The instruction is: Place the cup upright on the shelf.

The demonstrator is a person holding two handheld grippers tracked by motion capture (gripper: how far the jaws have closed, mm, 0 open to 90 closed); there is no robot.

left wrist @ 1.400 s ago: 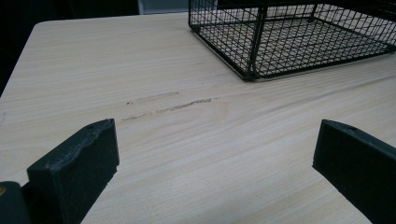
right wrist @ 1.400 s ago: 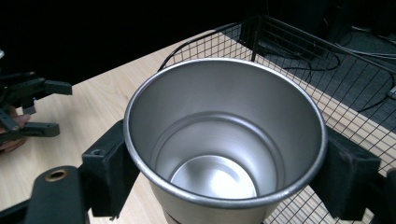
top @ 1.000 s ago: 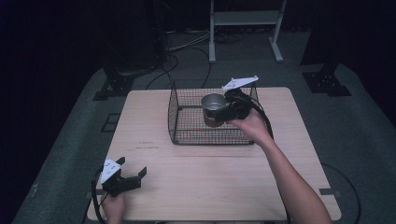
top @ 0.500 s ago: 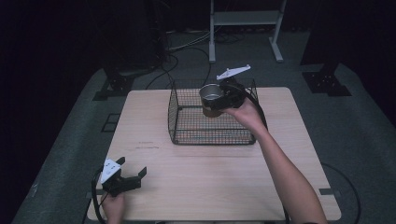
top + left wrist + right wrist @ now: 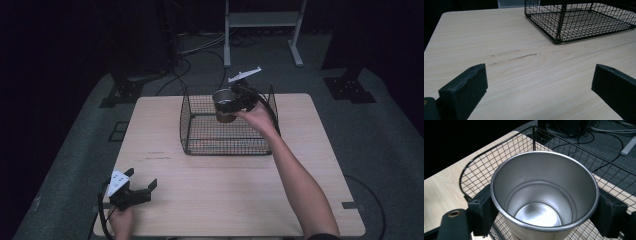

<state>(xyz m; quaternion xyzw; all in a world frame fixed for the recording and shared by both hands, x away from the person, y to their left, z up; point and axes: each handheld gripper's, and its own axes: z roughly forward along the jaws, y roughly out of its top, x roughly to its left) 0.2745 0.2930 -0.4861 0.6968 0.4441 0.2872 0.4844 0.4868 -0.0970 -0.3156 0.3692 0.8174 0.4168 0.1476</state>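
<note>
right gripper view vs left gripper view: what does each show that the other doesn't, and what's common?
Right gripper view: the right claw shut on a steel cup, its inside empty, held above the basket; cables on the floor beyond.

Left gripper view: the left claw open with nothing between its jaws, low over bare table, and a scuff mark in the wood.

Both: the black wire basket and the light wooden tabletop.

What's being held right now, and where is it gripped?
The right gripper holds a metal cup, its jaws clamped on opposite sides of the wall just below the rim. The left gripper holds nothing.
</note>
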